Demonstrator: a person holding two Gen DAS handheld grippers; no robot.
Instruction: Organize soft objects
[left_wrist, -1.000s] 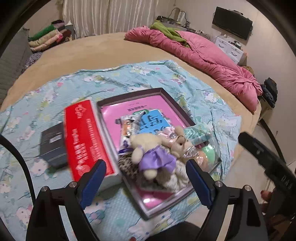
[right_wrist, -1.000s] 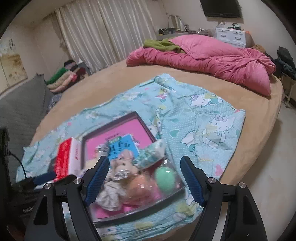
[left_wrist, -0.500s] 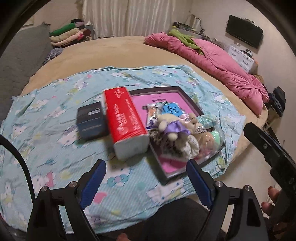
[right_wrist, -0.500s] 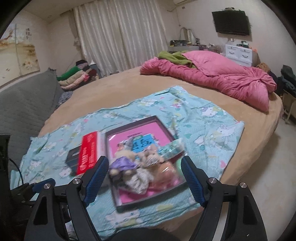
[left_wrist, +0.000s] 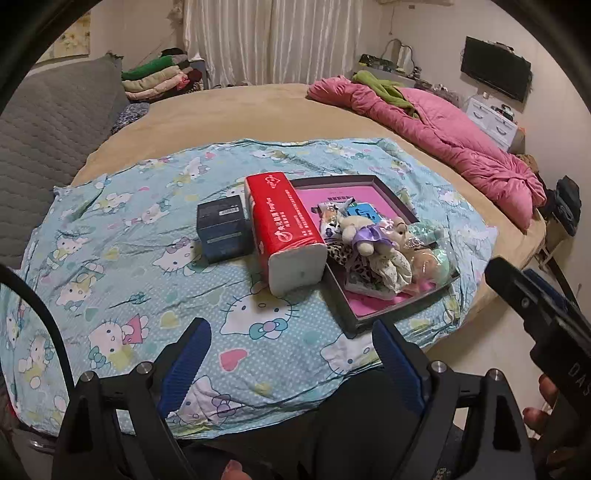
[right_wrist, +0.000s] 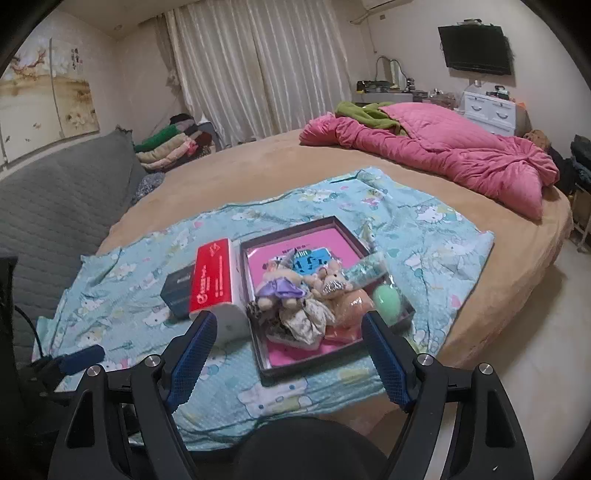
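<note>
— What do the soft toys (left_wrist: 373, 240) look like?
— Small, fluffy, one in a purple dress, piled in the dark tray (left_wrist: 388, 314) beside the red tissue pack (left_wrist: 284, 221) on the bed.
— The hand-held grippers?
— Left hand-held gripper (left_wrist: 291, 354) and right hand-held gripper (right_wrist: 290, 349) spread wide, holding nothing.

A light blue sheet (left_wrist: 155, 280) printed with white cartoon cats, hearts and bows covers part of a tan bed (left_wrist: 236, 110). On it sit a dark navy box (left_wrist: 221, 230), a red tissue pack (left_wrist: 286, 225) with white ends, and a dark-rimmed tray (left_wrist: 391, 192) with a bright pink floor. In the tray, a cream plush toy (left_wrist: 360, 232) wears a purple dress beside a leopard-print scrunchie (left_wrist: 341, 253) and a mint green ball (right_wrist: 386, 301). A pink quilt (left_wrist: 454, 144) lies behind, under an olive green cloth (left_wrist: 384, 88). Both grippers have blue pads (left_wrist: 184, 365) on black frames.
</note>
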